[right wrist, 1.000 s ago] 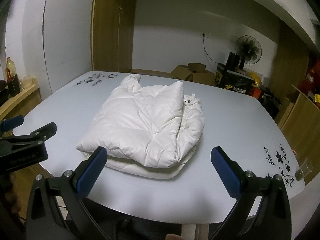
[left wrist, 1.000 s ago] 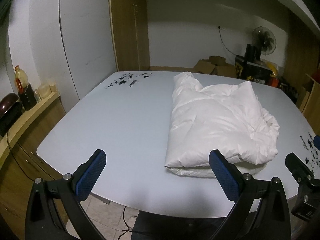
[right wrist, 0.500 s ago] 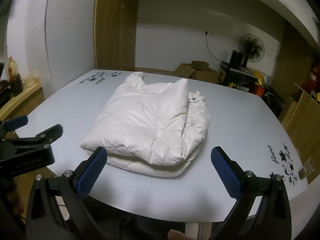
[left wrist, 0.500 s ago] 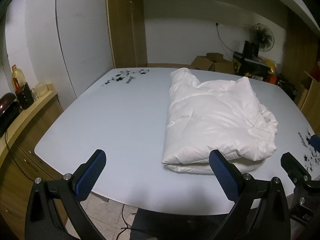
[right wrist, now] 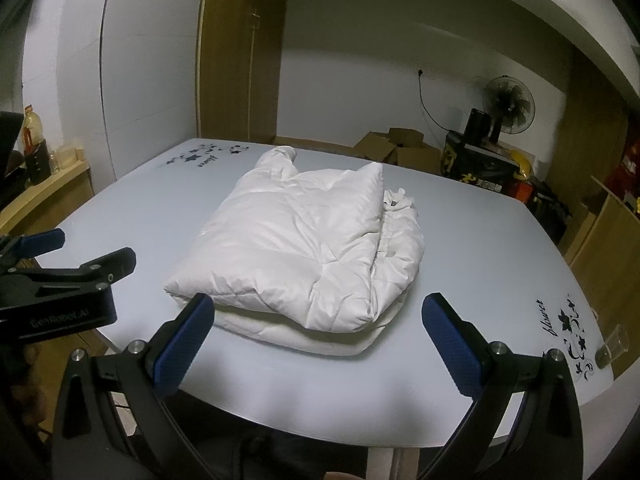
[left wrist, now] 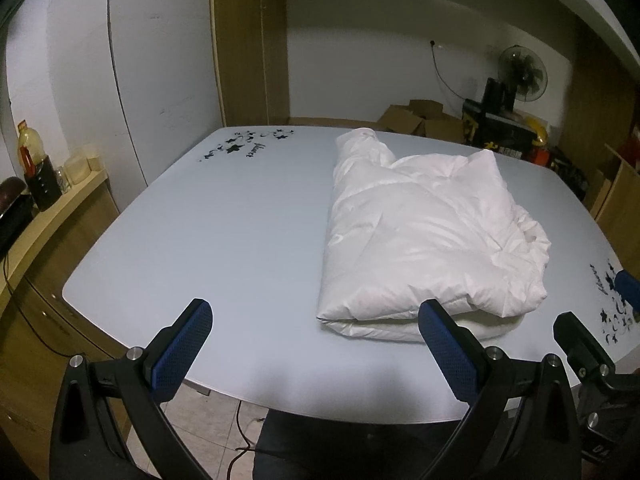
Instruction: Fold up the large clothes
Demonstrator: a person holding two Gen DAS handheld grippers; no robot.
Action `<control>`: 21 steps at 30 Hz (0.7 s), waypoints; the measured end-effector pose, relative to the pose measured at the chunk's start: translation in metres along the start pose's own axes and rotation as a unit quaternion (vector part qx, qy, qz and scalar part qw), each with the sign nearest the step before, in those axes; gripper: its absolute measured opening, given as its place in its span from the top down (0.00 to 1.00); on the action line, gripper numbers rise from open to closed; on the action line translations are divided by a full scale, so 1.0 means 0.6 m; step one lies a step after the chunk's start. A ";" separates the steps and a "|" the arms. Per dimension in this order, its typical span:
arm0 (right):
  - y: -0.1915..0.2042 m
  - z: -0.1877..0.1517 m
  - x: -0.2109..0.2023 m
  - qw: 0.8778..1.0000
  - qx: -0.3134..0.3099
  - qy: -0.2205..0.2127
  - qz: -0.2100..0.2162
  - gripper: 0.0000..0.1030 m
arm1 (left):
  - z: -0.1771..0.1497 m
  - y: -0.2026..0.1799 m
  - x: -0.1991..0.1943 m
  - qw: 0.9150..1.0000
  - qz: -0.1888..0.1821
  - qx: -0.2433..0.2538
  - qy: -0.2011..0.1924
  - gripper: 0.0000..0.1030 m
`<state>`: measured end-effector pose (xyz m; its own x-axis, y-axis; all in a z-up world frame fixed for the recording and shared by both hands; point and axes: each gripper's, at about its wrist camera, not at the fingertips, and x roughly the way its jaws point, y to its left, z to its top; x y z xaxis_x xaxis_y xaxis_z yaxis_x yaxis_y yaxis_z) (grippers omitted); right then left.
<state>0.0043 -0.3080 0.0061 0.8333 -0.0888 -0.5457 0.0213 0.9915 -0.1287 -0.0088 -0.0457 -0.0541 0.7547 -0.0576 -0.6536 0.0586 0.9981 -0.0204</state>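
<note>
Two grippers, both with jaws spread wide and holding nothing. Left gripper (left wrist: 316, 338) hangs over the near edge of the pale blue-white glossy table (left wrist: 224, 240); its blue textured pads (left wrist: 182, 350) are clear of everything. Right gripper (right wrist: 318, 338) sits at the same near edge, blue pads (right wrist: 450, 344) likewise touching nothing.

White puffy quilted jacket (right wrist: 304, 248), folded into a thick stacked bundle, lies on the table just ahead of the right gripper, roughly centred between its fingers. From the left gripper it lies ahead and to the right (left wrist: 424, 244), near corner of the bundle just beyond the right-hand pad. One rolled sleeve or collar end pokes out at the far side. Loose crumpled edge along the bundle's right side.

Black flower-and-star decal (left wrist: 248, 146) on the far left table corner; a second one (right wrist: 566, 330) at the near right corner, beside the right gripper. Cardboard boxes (right wrist: 394, 148) and a dark standing fan (right wrist: 508, 106) beyond the table's far edge. Wooden side counter with a bottle (left wrist: 30, 152) off to the left.
</note>
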 end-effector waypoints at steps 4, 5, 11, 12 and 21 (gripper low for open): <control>0.001 0.000 0.000 1.000 0.000 0.000 0.000 0.00 | 0.001 0.001 0.001 1.000 0.001 -0.004 0.001 0.00; 0.001 0.000 0.000 1.000 0.000 0.000 -0.001 0.00 | 0.001 0.000 0.000 1.000 0.001 -0.004 0.001 0.00; 0.001 0.000 -0.001 1.000 0.001 0.000 -0.002 0.00 | 0.000 -0.002 -0.001 1.000 0.002 0.000 0.001 0.00; -0.001 0.000 -0.001 1.000 0.001 0.000 -0.001 0.00 | -0.001 -0.002 -0.001 1.000 0.002 0.001 0.002 0.00; 0.003 0.000 -0.001 1.000 0.002 0.000 -0.003 0.00 | -0.005 -0.003 -0.003 1.000 0.002 -0.001 0.006 0.00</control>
<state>0.0041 -0.3062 0.0063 0.8327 -0.0939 -0.5458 0.0279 0.9914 -0.1280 -0.0121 -0.0474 -0.0553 0.7473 -0.0532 -0.6623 0.0548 0.9983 -0.0184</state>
